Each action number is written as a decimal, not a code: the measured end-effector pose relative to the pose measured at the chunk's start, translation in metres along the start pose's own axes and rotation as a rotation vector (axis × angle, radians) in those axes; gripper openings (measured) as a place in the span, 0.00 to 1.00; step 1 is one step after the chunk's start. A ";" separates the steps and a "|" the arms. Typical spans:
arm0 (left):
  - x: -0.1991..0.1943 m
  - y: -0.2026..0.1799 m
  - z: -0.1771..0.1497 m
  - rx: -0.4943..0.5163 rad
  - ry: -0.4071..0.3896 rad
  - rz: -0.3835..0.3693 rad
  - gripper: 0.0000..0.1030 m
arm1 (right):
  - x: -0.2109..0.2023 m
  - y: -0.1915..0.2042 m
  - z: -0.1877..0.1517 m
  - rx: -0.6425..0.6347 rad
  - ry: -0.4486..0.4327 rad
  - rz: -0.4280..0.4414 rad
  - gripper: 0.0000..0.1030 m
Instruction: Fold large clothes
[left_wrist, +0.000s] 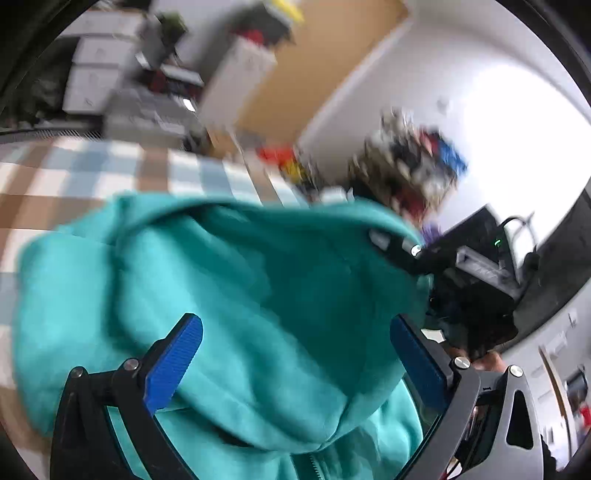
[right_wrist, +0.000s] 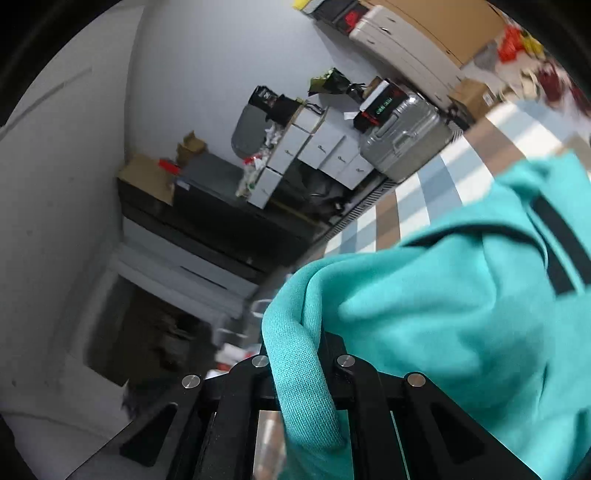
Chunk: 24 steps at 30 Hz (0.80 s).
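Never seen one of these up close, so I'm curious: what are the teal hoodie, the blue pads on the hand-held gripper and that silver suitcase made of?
Teal hoodie: soft knit, probably cotton fleece; the loops show on its rolled edge.
Blue pads: ridged, matte, likely rubber or plastic.
Silver suitcase: hard ribbed shell with a metallic sheen, aluminium or silvered plastic; I can't tell which.

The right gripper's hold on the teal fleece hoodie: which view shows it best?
Right wrist view: the right gripper is shut on a rolled edge of the teal fleece hoodie. Left wrist view shows that gripper only blurred, at the hoodie's far edge.
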<state>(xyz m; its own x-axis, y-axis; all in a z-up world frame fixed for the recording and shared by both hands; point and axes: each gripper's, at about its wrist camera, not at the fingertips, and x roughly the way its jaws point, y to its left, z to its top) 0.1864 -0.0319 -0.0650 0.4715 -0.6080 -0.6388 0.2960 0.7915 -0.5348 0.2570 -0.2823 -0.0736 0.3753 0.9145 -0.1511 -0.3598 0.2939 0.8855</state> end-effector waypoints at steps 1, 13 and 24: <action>0.011 -0.004 0.002 0.022 0.038 0.015 0.96 | -0.004 -0.004 0.000 0.021 -0.010 0.018 0.07; 0.063 -0.010 0.015 -0.036 0.111 -0.139 0.35 | -0.011 -0.027 0.003 0.183 0.045 0.236 0.10; 0.016 -0.024 0.038 0.117 -0.071 0.094 0.00 | -0.003 -0.005 0.023 0.001 0.131 0.028 0.09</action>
<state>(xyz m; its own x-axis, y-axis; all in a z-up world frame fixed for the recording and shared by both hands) 0.2182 -0.0580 -0.0414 0.5581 -0.5279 -0.6402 0.3404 0.8493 -0.4035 0.2773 -0.2930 -0.0676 0.2506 0.9508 -0.1818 -0.3679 0.2673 0.8906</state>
